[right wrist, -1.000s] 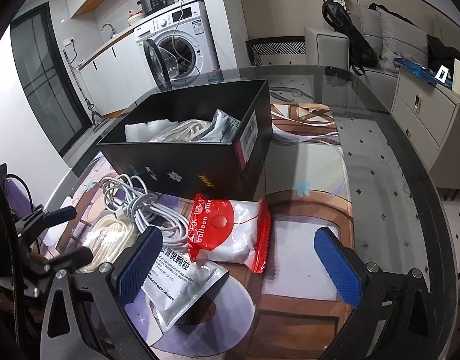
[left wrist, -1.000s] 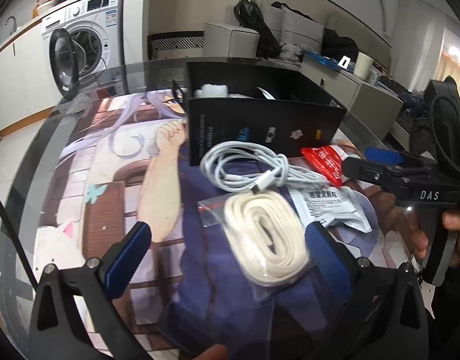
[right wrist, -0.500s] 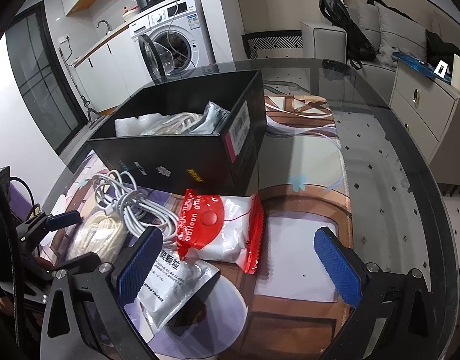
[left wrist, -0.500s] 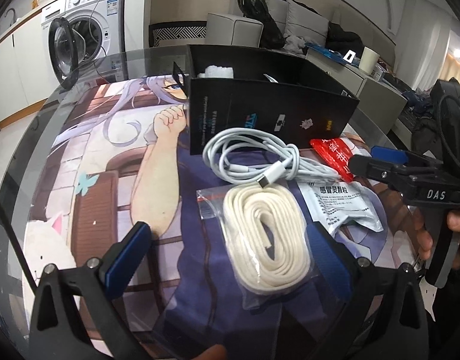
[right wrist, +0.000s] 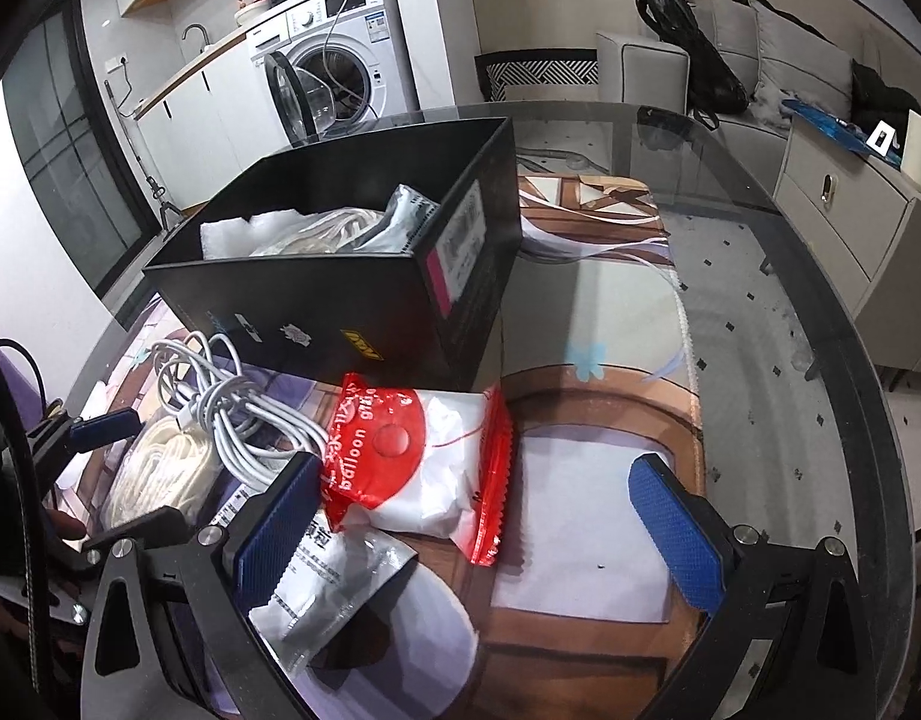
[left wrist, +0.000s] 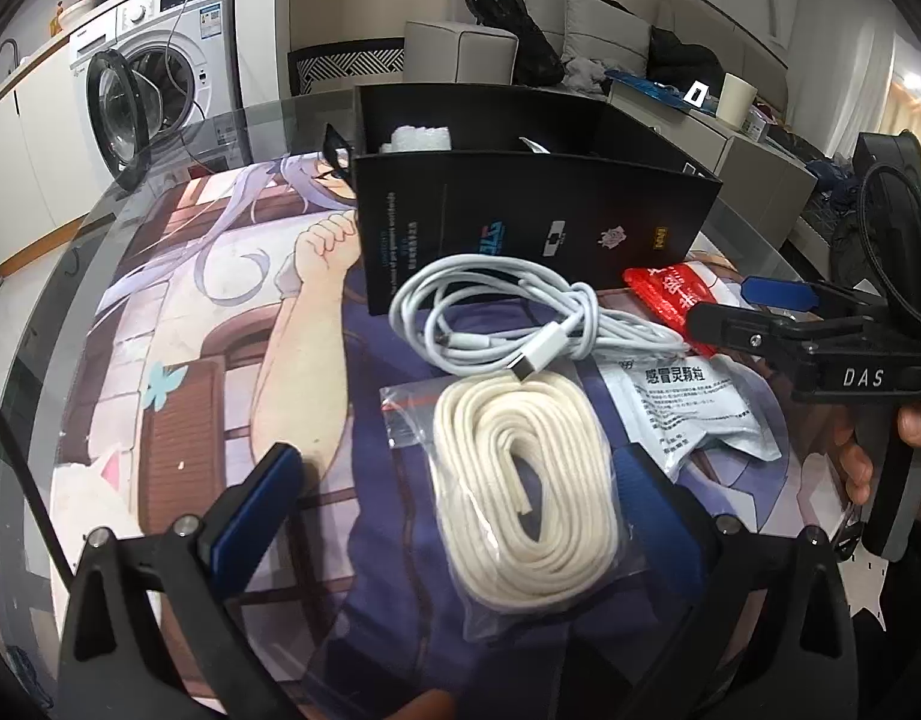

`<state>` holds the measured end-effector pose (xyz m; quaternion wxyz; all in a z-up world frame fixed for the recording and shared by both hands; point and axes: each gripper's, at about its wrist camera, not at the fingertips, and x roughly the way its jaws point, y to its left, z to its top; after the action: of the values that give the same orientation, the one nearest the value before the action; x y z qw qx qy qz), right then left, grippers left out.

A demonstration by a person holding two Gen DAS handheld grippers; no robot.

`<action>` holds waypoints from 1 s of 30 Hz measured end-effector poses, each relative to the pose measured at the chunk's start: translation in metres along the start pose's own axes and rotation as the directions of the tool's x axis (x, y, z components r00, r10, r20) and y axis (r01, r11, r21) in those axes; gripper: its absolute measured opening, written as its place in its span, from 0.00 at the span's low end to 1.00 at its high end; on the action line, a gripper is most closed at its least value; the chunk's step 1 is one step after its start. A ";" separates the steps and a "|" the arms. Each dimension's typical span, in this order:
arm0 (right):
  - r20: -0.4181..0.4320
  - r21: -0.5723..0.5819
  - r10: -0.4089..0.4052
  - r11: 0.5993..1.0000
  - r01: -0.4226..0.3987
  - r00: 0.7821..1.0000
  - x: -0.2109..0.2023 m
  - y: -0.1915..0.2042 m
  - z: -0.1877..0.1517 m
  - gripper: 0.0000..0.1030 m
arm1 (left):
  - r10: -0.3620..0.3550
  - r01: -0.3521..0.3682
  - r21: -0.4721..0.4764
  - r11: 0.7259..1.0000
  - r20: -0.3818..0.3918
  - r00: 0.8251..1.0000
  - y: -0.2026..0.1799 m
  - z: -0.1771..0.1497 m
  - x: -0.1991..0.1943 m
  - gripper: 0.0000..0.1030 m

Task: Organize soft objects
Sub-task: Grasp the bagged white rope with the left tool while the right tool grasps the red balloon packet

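1. Blue-padded fingers (left wrist: 262,498) of our left gripper (left wrist: 454,504) stand spread wide, holding nothing; the bagged cream rope (left wrist: 523,480) lies on the printed mat (left wrist: 178,324) between them, nearer the right-side finger.
2. Our right gripper (right wrist: 478,516) is likewise spread wide and empty. Its left-side finger (right wrist: 277,516) sits over the edge of the silver sachet (right wrist: 322,576), and the red-and-white balloon packet (right wrist: 424,456) lies just ahead between the fingers.
3. Seen from the left wrist, the right gripper comes in from the right side, a hand (left wrist: 880,450) on its handle, its tips above the red packet and the sachet.
4. Beyond the rope bag, a coiled white charging cable (left wrist: 508,318) rests on the mat, its plug end touching the top of the bag. It overlaps the sachet's upper edge.
5. Behind the cable stands the open black box (right wrist: 364,276), on the mat. Inside we see white foam, a bag of pale cord and a silvery packet. The red packet's far end reaches the box's front corner.
6. Mat covers much of the glass counter (right wrist: 778,300); the part to the right of the box is bare print.
7. Background: a washing machine (right wrist: 334,72) with its door open, a grey sofa (left wrist: 604,30) and a low cabinet (right wrist: 850,222).
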<state>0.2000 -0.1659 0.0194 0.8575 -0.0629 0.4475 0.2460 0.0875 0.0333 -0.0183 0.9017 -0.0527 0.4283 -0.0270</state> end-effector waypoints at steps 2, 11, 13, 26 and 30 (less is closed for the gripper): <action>0.000 0.005 -0.006 1.000 0.006 1.000 0.000 -0.001 0.000 1.00 | 0.008 -0.008 -0.001 1.000 0.000 1.000 0.002 -0.001 0.000 1.00; 0.002 -0.027 -0.012 1.000 0.012 1.000 0.002 0.006 -0.001 1.00 | 0.008 -0.008 0.026 1.000 -0.007 1.000 -0.003 -0.004 0.000 1.00; 0.003 -0.030 -0.015 0.999 0.015 1.000 0.002 0.007 -0.001 1.00 | 0.019 -0.018 0.036 0.999 -0.007 1.000 -0.004 -0.004 0.001 1.00; 0.011 -0.067 -0.001 0.998 0.002 1.000 -0.001 0.013 -0.003 0.83 | 0.026 -0.026 0.044 0.999 -0.009 1.000 -0.007 -0.006 0.001 1.00; 0.014 -0.076 0.028 0.997 -0.027 1.000 -0.005 0.016 -0.004 0.68 | 0.015 -0.015 0.035 0.999 -0.004 1.000 -0.004 -0.005 0.001 0.99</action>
<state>0.1874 -0.1549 0.0225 0.8545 -0.0872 0.4320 0.2750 0.0845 0.0293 -0.0218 0.9017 -0.0337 0.4302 -0.0277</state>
